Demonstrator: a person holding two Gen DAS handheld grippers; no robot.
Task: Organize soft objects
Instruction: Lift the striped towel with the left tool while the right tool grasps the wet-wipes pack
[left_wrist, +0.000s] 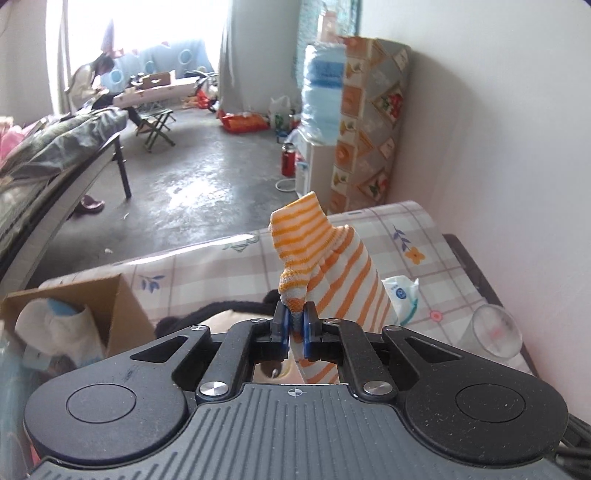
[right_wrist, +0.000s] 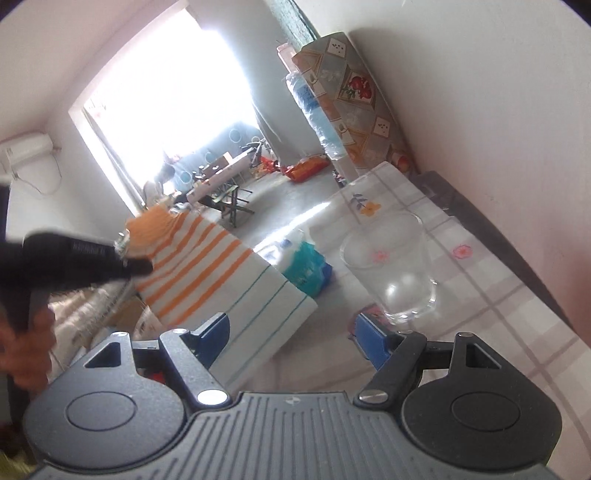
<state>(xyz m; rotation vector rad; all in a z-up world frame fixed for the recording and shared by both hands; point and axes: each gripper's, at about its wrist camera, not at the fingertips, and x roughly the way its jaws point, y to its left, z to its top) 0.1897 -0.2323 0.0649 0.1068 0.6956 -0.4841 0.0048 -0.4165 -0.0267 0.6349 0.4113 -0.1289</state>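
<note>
Left wrist view: the left gripper (left_wrist: 295, 325) is closed tight on the orange-and-white striped sock (left_wrist: 314, 251), its blue pads (left_wrist: 282, 328) pinching a bunched fold near the toe. The sock is lifted above the worktop (left_wrist: 229, 262), which has a checked floral cover; one part of the sock stands up past the jaws and the longer leg hangs down to the right, behind the gripper body. A cardboard box (left_wrist: 110, 314) with white soft items inside sits at the worktop's left edge. A tissue pack (left_wrist: 400, 299) lies just right of the sock, and a clear glass (left_wrist: 491, 332) stands near the right edge by the wall. A person (left_wrist: 88, 85) sits at a far table near the window.

Right wrist view: the right gripper (right_wrist: 291, 339) stands wide open with nothing pressed between its blue pads (right_wrist: 373, 343). A white cloth with thin teal lines (right_wrist: 266, 317) lies just ahead, reaching between the jaws without being pinched. The sock (right_wrist: 188, 266) hangs in the air at the left, held by the left gripper (right_wrist: 136, 266), with a hand (right_wrist: 26, 350) below it. The glass (right_wrist: 391, 266) stands just beyond the right pad, and the tissue pack (right_wrist: 303, 266) lies beyond the cloth.
</note>
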